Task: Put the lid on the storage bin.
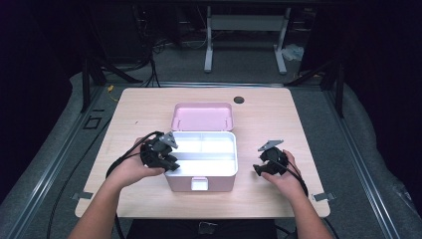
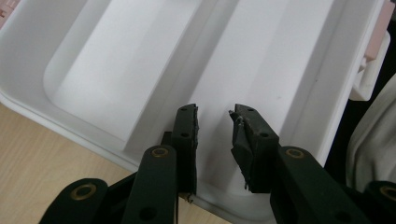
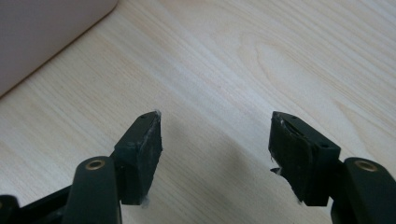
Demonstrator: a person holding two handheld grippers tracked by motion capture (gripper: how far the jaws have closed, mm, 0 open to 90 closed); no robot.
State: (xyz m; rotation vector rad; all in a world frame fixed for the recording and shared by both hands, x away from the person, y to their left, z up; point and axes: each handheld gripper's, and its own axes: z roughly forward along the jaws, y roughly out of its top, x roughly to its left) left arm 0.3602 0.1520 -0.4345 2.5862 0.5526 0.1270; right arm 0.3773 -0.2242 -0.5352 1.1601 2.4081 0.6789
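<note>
Left gripper (image 2: 215, 126) hovers over the open pink box's white tray (image 1: 219, 162), jaws narrowly apart, empty. Right gripper (image 3: 215, 135) sits right of it, jaws wide, empty.

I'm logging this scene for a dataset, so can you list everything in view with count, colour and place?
Box: one, pink, lid open, mid-table.
Tray: one, white, compartmented, inside the box.
Table: one, light wood.
Round cap: one, dark, far table edge.
Frame: one, grey metal, on the floor beyond.
Left gripper: one, black, jaws apart over the tray's rim, nothing between.
Right gripper: one, black, jaws open above bare table right of the box.
Hands: two, holding the grippers.
</note>
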